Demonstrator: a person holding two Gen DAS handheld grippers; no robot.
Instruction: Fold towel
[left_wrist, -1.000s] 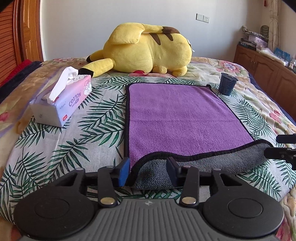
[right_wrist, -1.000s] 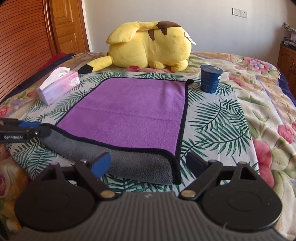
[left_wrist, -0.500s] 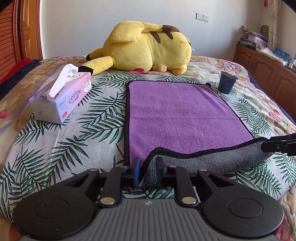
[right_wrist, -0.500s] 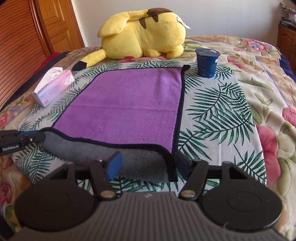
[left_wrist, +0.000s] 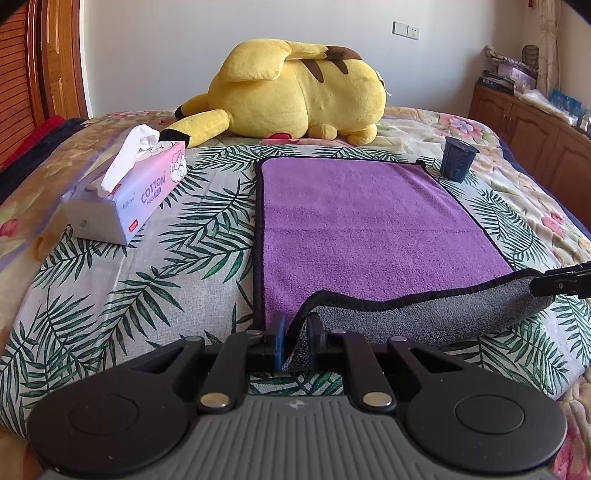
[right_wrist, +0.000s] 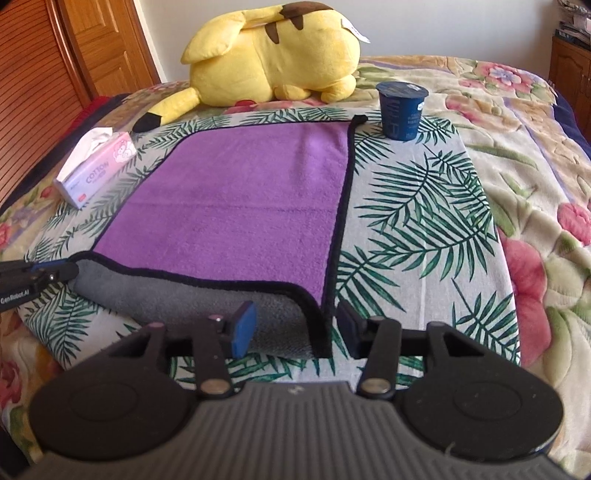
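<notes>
Now we pinch the towel's (left_wrist: 362, 225) near left corner between the left gripper's (left_wrist: 295, 341) almost-shut jaws, its grey underside curling up, with the tissue box (left_wrist: 129, 195) ahead to the left and the yellow plush toy (left_wrist: 295, 96) far ahead. Our right gripper (right_wrist: 295, 325) has jaws spread, straddling the near right corner without squeezing it. Ahead of both, the towel lies purple side up on the bedspread (right_wrist: 413, 221), the dark cup (right_wrist: 402, 109) just beyond its far right corner.
</notes>
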